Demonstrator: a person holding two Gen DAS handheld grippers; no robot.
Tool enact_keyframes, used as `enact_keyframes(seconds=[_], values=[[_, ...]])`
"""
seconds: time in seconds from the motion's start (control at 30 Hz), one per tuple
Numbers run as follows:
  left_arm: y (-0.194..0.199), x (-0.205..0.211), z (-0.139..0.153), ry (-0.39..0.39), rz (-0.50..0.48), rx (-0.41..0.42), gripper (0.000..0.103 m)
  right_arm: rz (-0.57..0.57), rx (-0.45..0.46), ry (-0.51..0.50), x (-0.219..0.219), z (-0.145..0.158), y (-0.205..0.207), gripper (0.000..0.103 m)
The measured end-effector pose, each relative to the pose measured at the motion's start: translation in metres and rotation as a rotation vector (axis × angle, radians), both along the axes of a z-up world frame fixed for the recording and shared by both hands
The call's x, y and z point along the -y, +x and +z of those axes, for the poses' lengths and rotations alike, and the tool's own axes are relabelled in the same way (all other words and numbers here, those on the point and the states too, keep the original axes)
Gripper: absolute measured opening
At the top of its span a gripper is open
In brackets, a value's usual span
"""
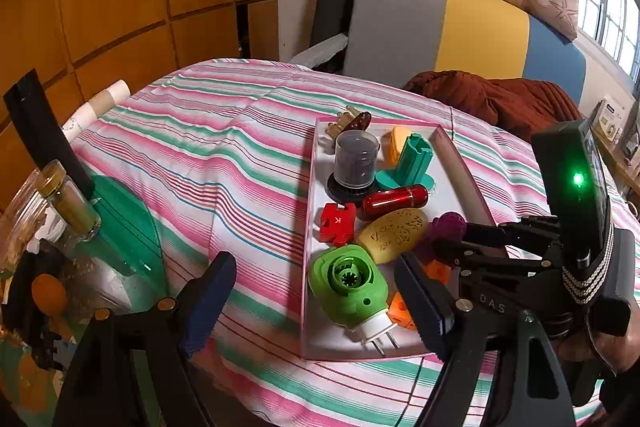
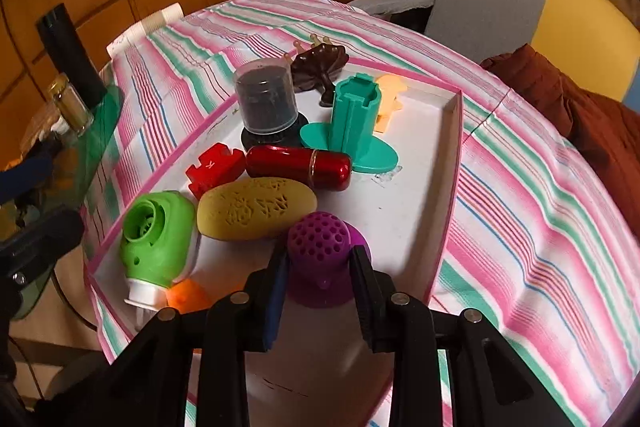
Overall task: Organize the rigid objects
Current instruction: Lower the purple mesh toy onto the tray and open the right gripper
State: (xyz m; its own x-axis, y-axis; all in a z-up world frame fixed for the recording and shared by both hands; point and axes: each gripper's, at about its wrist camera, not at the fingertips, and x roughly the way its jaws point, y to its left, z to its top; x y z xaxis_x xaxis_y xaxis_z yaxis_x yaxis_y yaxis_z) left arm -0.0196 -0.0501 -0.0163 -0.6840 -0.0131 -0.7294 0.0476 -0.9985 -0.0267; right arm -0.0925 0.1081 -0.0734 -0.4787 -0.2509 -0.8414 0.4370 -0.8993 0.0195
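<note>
Left to right, risks from here.

Left tool (image 1: 320, 303): jaws spread wide, nothing between them, hovering over the striped bed cover (image 1: 200, 155) just off the tray's (image 1: 310, 211) left wall. It points at the near-left corner of the tray, where the green plug-in piece (image 1: 346, 281) lies with its white prongs toward the near wall. If it drops in, it could clip the wall and shift the whole tray. The bed is soft, so I expect the tray to rock easily.

Tray is crowded. The red block (image 2: 214, 169), yellow oval (image 2: 256, 209) and red capsule (image 2: 298, 167) are packed touching in the middle. The dark-capped clear cylinder (image 2: 266, 103) and teal stand (image 2: 352, 123) are upright toward the far edge. The capsule is round and glossy, so any nudge likely rolls it into the stand.

Right tool (image 2: 320, 267): closed on the purple perforated piece (image 2: 320, 243), pads on its two sides, low over the near half of the tray, right beside the yellow oval. Can't tell whether the purple piece's base is resting on the tray floor or is lifted off it.

Main risks:
- The grip sits on a rounded, domed body and could squirt out or twist when lifted or released.
- If swung left, it bumps the yellow oval and chains into the red pieces.
- An orange piece (image 2: 188, 297) sits partly hidden under the tool near the near wall; easy to drag along unseen.
- The two tools are close at the tray's near edge, so a collision is possible if both move in together.
</note>
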Motion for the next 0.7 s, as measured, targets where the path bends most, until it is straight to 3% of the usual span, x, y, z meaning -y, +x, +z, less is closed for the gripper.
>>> enact_keyframes(seconds=[0.07, 0.2, 0.5, 0.7], values=[[0.001, -0.001, 0.001, -0.002, 0.004, -0.002, 0.082, -0.016, 0.010, -0.024, 0.001, 0.000, -0.002, 0.033], [0.005, -0.001, 0.004, -0.025, 0.028, -0.018, 0.082, -0.079, 0.004, -0.099, -0.011, 0.008, 0.006, 0.073], [0.017, -0.001, 0.014, 0.009, 0.067, -0.054, 0.082, -0.274, -0.116, -0.183, -0.046, 0.038, 0.053, 0.094], [0.023, -0.008, 0.012, -0.046, 0.063, -0.058, 0.081, -0.345, -0.173, -0.150, -0.053, 0.042, 0.083, 0.095]])
